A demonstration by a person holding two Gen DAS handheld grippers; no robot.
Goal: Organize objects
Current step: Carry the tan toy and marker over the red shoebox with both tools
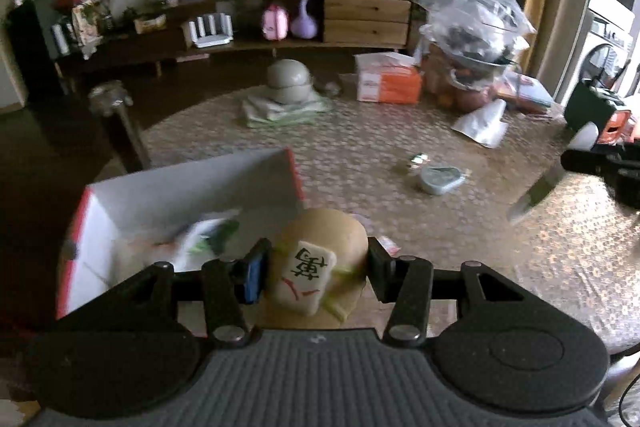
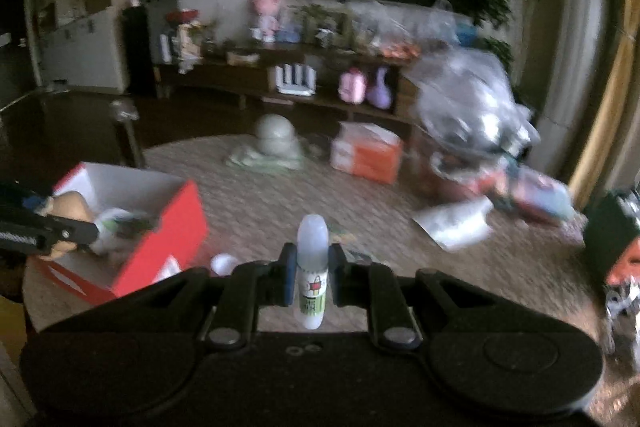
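Left gripper [image 1: 316, 267] clamped on a tan plush toy [image 1: 320, 259] bearing a mahjong-tile patch, held at the rim of the red box [image 1: 96, 211], near its right corner. Right gripper [image 2: 311, 277] clamped on an upright glue bottle [image 2: 313, 267], above the patterned rug [image 2: 280, 195], beside the box.

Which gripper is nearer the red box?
Left. The left gripper, shut on a tan plush, is at the red box, over its open top in the right wrist view. The right gripper, shut on a small bottle, is off to the box's right.
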